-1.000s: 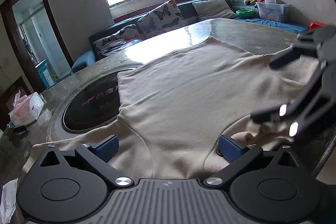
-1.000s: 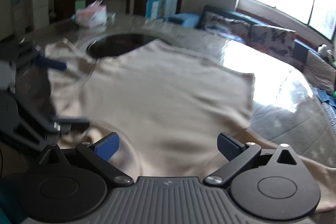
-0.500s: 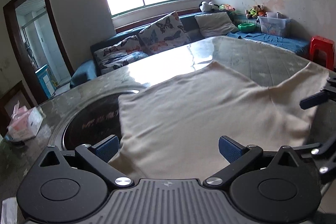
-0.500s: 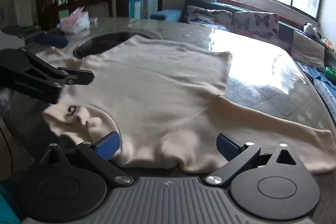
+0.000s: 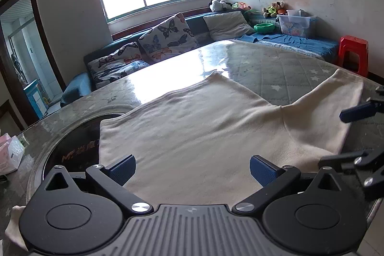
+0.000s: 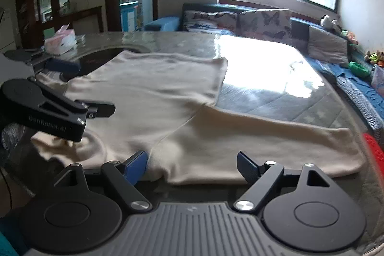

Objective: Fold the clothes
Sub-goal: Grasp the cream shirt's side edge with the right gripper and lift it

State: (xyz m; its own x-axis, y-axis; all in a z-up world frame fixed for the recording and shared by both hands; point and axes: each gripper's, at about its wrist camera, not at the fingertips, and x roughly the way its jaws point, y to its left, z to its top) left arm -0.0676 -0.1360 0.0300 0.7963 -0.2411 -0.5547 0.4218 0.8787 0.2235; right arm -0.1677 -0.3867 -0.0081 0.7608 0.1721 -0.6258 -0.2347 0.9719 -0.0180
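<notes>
A cream sweater [image 5: 204, 131] lies spread flat on the glass-topped table [image 5: 276, 64], one sleeve [image 6: 276, 143] stretched out to the right. My left gripper [image 5: 192, 169] hangs open just above the garment's near part, with nothing pinched. In the right wrist view the left gripper [image 6: 84, 88] hovers over the rumpled collar [image 6: 69, 150]. My right gripper [image 6: 192, 167] is closing. The sweater's near edge, where the sleeve meets the body, lies between its jaws, and the pads do not press on it. The right gripper [image 5: 345, 136] shows at the right edge of the left wrist view.
A dark round hotplate [image 5: 72, 148] is set into the table, partly under the sweater. A pink tissue pack [image 6: 61, 41] sits at the table's left side. Beyond the table are a sofa with butterfly cushions [image 5: 168, 40] and a red stool [image 5: 352, 52].
Both grippers have drawn back toward the sweater's near edge and apart from each other. The right one shifted right toward the sleeve and rolled level, and its jaws have narrowed.
</notes>
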